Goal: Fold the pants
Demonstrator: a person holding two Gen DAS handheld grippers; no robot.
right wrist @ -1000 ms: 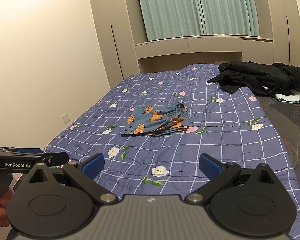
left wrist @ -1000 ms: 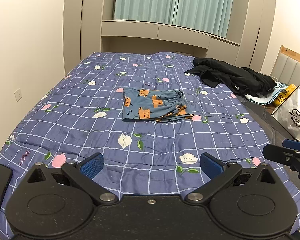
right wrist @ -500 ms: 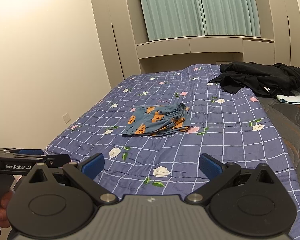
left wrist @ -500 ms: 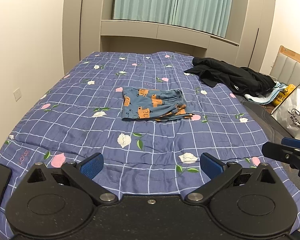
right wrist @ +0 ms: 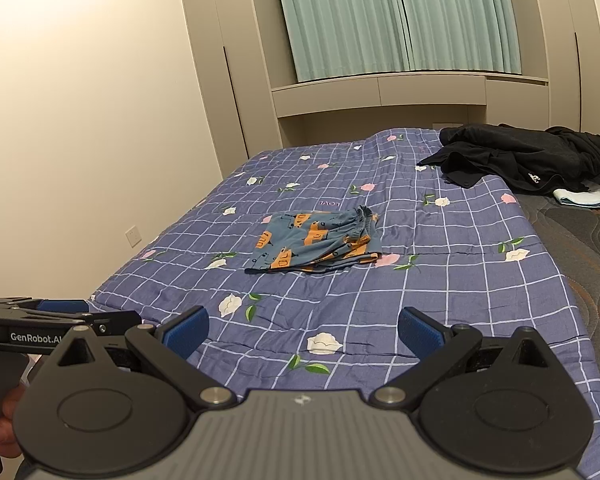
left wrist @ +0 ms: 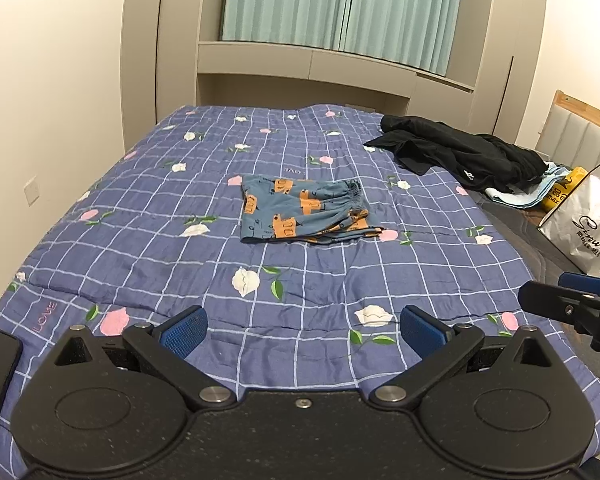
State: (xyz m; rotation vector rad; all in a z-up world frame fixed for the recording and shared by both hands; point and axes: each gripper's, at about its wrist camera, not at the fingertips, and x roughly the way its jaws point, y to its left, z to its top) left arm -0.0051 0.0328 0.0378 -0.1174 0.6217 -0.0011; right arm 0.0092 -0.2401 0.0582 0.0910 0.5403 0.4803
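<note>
Bedspread (left wrist: 148, 248) stitched "LOVE"; folded pants (left wrist: 304, 210) centred; left gripper (left wrist: 302, 330), "GenRobot.AI", and right gripper (right wrist: 302, 330) spread wide, empty.

A home bedroom: a bed (left wrist: 148, 248) under a blue checked floral quilt fills the middle of the frame, with pale built-in wardrobes (left wrist: 148, 52) and teal curtains (left wrist: 340, 8) across the top, a padded headboard (left wrist: 580, 136) at right, and dark clothes (left wrist: 460, 152) heaped at upper right

Both wrist cameras are looking from the foot of the bed (left wrist: 140, 248) toward the curtains (right wrist: 400, 16), well back, sharing the folded pants (left wrist: 304, 210) mid-quilt.
</note>
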